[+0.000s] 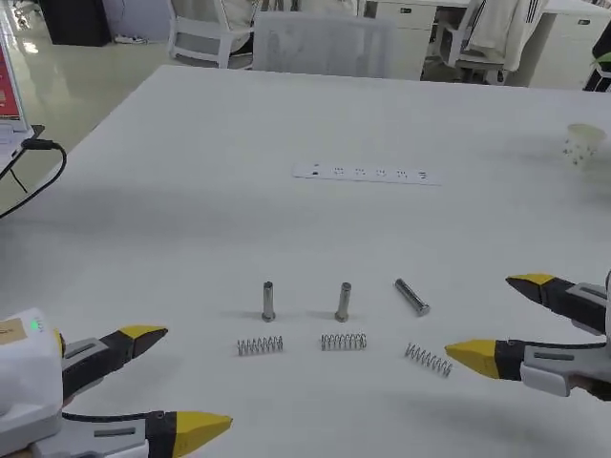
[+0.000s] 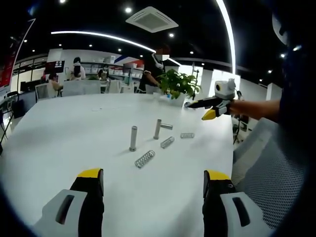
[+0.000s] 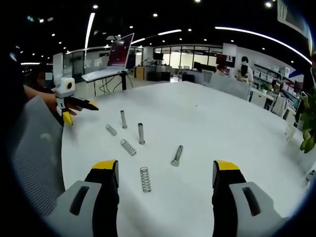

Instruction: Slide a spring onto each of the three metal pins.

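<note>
Two metal pins stand upright on the white table. A third pin lies on its side to their right. In front of each pin lies one spring. My left gripper hovers open at the near left, apart from the parts. On the right, my right gripper is open, its lower tip close to the right spring. The left gripper view has the nearest spring ahead of the open gripper. In the right gripper view a spring and the lying pin sit between the jaws of the open gripper.
A white power strip lies flat beyond the pins. A paper cup stands at the far right. A black cable hangs off the left edge. Chairs stand behind the table. A potted plant is at one end.
</note>
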